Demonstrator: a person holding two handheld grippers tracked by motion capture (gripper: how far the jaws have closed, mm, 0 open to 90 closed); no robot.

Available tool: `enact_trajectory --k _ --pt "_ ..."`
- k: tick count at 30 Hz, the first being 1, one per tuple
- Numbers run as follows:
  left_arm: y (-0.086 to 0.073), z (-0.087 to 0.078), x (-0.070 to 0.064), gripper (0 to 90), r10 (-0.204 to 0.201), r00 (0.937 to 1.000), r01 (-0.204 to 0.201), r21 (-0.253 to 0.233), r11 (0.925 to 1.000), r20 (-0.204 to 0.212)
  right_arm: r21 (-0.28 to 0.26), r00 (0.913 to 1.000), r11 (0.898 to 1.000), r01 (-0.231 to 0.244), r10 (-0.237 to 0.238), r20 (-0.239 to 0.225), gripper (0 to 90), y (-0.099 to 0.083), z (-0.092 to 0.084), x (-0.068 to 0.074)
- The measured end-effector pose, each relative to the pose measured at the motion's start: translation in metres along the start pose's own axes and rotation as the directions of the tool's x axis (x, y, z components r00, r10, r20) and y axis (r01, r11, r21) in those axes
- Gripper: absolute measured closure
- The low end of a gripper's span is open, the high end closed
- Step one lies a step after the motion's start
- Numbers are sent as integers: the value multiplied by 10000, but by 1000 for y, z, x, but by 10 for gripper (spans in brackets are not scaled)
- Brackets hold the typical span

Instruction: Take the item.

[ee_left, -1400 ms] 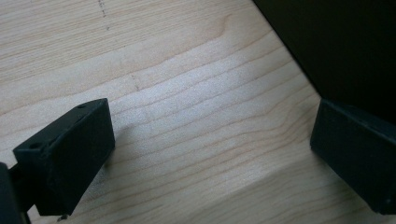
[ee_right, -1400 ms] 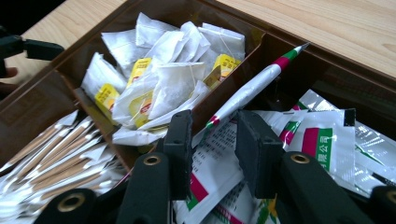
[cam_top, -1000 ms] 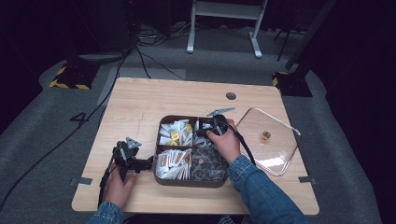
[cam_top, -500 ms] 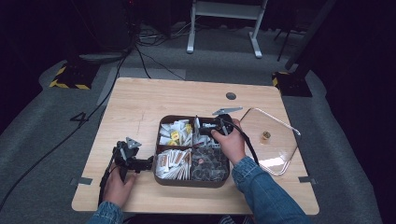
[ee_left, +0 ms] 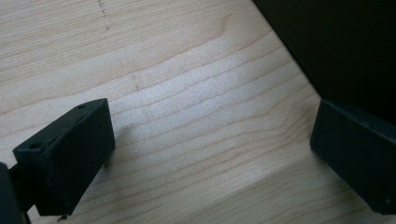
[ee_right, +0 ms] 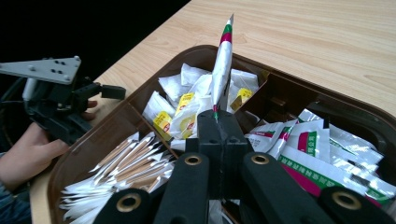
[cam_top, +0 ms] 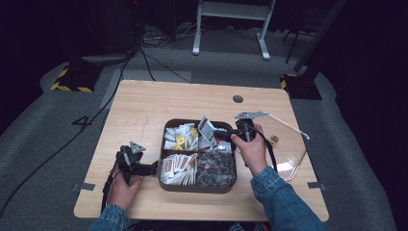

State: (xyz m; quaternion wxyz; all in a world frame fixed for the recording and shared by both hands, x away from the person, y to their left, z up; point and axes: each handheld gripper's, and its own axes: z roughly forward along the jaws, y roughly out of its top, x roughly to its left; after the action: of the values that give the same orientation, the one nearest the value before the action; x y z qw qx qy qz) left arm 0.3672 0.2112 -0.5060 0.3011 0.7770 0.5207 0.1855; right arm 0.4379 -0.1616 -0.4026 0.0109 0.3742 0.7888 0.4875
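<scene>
A brown compartment tray point(cam_top: 197, 188) sits mid-table, full of sachets. My right gripper point(ee_right: 218, 122) is shut on the lower edge of a white sachet with red and green stripes point(ee_right: 223, 56), which stands upright above the tray. From above, that sachet point(cam_top: 207, 129) hangs over the tray's back compartments, with the right gripper point(cam_top: 217, 132) to its right. My left gripper point(cam_top: 153, 168) rests on the table against the tray's left wall. Its jaws stand wide apart with bare wood between them point(ee_left: 210, 140).
A clear lid point(cam_top: 284, 144) lies on the table right of the tray, with a small gold piece point(cam_top: 274, 140) under it. White and yellow packets point(ee_right: 184, 105), brown-and-white sticks point(ee_right: 126, 168) and red-green sachets point(ee_right: 322, 158) fill the compartments. A hole point(cam_top: 237, 98) marks the table's far side.
The right hand has moved right and up, lifting the striped sachet out of the pile. The left hand has stayed where it was.
</scene>
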Motion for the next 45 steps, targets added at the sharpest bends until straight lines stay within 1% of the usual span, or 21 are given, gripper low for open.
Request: enact_trajectory --k 3,8,15,18,25,32,34,36,39,45 --pt "0 0 0 1 0 10000 0 -1 10000 -1 -119 10000 9999 11 -11 10 900 -1 -9 1" --pt "0 0 0 0 5 10000 -5 -17 10000 -9 -376 10000 9993 -43 43 -11 900 -5 -28 0" --pt "0 0 0 0 6 10000 -6 -15 10000 -6 -608 9998 9981 -122 131 138 900 -14 -56 -2" --pt "1 1 0 0 -21 10000 21 -8 10000 -3 -691 9996 9976 -76 93 251 900 -20 -66 -1" --pt "1 1 0 1 -29 10000 29 -13 10000 3 -958 9990 9953 -165 203 394 900 -35 -88 0" --pt "1 1 1 1 50 10000 -50 -15 10000 37 -1205 9984 9922 -314 368 429 900 -53 -107 1" --pt "1 1 1 1 75 10000 -75 -16 10000 65 -1175 9977 9925 -334 400 544 900 -58 -111 -1" --pt "1 1 2 1 129 9998 -129 -10 9999 162 -1145 9956 9930 -294 393 851 900 -62 -115 -3" --pt "1 1 2 3 140 9998 -140 -9 9999 158 -1034 9927 9943 -267 386 1142 900 -68 -120 -4" --pt "1 1 2 3 140 9998 -140 -5 9999 159 -1019 9909 9942 -352 480 1260 900 -76 -130 -5"
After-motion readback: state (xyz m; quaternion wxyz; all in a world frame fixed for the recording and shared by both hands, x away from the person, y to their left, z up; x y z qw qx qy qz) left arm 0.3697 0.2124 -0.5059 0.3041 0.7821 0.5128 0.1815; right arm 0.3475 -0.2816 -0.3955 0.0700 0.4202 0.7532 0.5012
